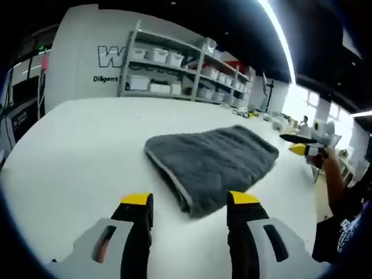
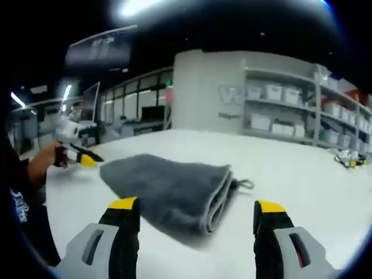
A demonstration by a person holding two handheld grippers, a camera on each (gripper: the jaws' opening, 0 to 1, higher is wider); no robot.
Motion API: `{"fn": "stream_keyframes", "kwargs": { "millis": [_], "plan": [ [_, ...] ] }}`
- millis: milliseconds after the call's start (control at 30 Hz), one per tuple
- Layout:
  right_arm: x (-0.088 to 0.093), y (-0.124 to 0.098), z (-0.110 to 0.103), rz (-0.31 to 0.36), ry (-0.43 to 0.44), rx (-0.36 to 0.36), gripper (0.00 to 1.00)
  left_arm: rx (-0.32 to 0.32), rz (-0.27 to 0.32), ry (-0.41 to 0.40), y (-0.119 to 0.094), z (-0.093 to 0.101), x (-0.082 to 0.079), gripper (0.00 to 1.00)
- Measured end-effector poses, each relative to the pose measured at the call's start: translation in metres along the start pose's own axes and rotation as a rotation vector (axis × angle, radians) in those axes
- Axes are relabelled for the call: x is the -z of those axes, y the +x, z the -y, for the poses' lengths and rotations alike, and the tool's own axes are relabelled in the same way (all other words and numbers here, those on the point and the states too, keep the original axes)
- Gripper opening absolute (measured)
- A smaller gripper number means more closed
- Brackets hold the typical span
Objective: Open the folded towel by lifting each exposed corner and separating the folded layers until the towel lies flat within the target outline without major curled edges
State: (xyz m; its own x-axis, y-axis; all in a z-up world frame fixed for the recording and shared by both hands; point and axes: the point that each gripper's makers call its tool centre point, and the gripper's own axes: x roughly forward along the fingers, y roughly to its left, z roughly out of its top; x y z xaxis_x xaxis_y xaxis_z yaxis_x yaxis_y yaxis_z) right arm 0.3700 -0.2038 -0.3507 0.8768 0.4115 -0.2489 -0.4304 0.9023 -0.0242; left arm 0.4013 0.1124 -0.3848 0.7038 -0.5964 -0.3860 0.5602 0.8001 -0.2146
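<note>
A grey folded towel lies on the white table, its folded edge with pale trim turned toward the left gripper view. My left gripper is open just short of that near edge, its yellow-tipped jaws wide apart. My right gripper, held by a hand, hovers past the towel's far right side. In the right gripper view the towel shows its stacked layers and a small hanging loop. My right gripper stands open in front of it. The left gripper shows at the left beyond the towel.
Metal shelves with white bins stand behind the table against a white wall with lettering. Small items lie at the table's far right edge. A person's arm and dark shirt are at the table's side.
</note>
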Motion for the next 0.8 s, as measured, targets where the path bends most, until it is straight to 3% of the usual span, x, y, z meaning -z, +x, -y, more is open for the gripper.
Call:
{"fn": "stream_keyframes", "kwargs": {
  "millis": [267,433,533,633,800],
  "plan": [
    [0.005,0.004,-0.013,-0.015,0.011,-0.03,0.52,0.014,-0.012,-0.03,0.008,0.003,0.006,0.38],
    [0.009,0.007,-0.01,-0.031,0.028,-0.02,0.5,0.012,-0.013,-0.042,0.01,0.001,0.006,0.36],
    [0.011,0.008,-0.004,-0.021,0.042,-0.002,0.39,-0.019,0.004,-0.035,0.011,-0.004,0.004,0.29],
    [0.018,0.012,-0.001,-0.036,0.07,0.001,0.42,-0.015,0.0,-0.033,0.014,-0.003,0.006,0.29],
    [0.026,0.016,0.002,-0.061,0.059,0.022,0.35,-0.005,-0.01,-0.025,0.017,0.002,0.008,0.26]
  ]
}}
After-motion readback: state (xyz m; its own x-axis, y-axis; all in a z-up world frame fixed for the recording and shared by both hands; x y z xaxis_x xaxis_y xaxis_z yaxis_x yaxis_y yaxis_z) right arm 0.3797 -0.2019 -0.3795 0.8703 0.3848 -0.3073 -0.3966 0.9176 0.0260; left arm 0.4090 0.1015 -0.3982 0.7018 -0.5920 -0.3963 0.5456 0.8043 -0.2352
